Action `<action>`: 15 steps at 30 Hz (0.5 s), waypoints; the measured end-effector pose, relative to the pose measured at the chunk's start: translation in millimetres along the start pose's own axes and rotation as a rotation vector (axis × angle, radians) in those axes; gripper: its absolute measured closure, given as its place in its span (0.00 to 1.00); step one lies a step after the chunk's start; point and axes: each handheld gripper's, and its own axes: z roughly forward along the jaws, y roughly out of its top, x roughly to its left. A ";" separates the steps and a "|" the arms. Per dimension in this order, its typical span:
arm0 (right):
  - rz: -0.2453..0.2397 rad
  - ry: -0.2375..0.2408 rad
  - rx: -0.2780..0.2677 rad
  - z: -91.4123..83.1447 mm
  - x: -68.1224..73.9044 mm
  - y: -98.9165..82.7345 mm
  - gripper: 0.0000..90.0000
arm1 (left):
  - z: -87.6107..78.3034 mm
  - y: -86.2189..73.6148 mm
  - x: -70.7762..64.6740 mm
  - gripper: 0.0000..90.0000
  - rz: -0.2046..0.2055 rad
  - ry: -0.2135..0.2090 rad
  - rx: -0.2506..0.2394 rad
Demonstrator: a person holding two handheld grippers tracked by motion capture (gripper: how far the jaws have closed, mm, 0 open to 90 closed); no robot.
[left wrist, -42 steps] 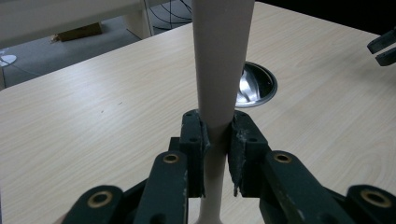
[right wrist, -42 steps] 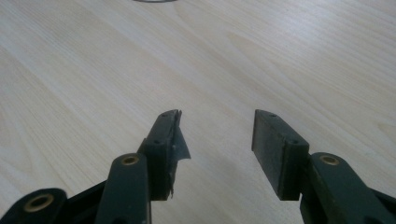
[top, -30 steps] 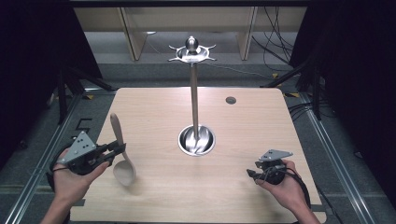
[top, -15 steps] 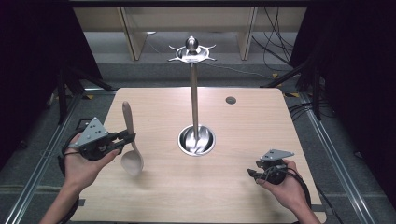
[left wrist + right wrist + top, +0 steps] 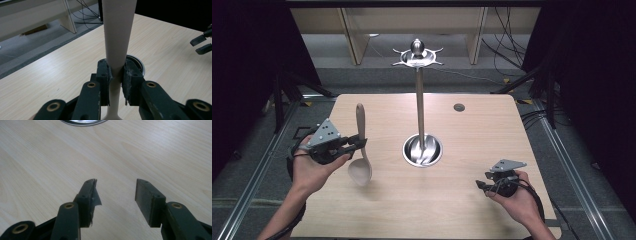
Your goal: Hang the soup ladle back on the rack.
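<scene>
Lifted off the bench [image 5: 472, 210] since earlier, the wooden spoon [image 5: 360, 150], pinched by the left gripper [image 5: 357, 145], could pivot and slip; the right gripper [image 5: 115, 195] gapes empty.

Lab test bay. Bare wooden worktop [image 5: 492, 150] set on metal floor rails [image 5: 257, 165], black curtains [image 5: 247, 60] on both sides, loose cables [image 5: 507, 45] on grey floor behind, plain shelf unit [image 5: 357, 30] at back. No household furnishings.

Black two-jaw gripper [image 5: 358, 144], brass pivot rivets, grey three-cornered plate.
</scene>
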 end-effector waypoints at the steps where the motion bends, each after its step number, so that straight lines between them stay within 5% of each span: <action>1: -0.004 0.001 0.000 0.0 0.0 0.0 0.58 | 0.9 1.1 -0.2 0.85 -0.005 0.001 0.005; 8: 0.013 -0.004 0.000 -2.1 3.1 1.1 0.57 | 5.3 14.1 2.4 0.85 0.003 -0.030 0.027; 12: -0.018 -0.015 -0.007 -3.4 2.3 0.3 0.57 | 9.0 19.2 6.3 0.85 0.011 -0.067 0.020; 13: 0.021 -0.014 0.001 -5.2 4.5 0.2 0.57 | 9.6 20.3 7.3 0.85 0.015 -0.078 0.020; 15: 0.017 -0.015 0.000 -5.1 3.7 0.0 0.57 | 11.1 22.0 9.3 0.85 0.023 -0.102 0.009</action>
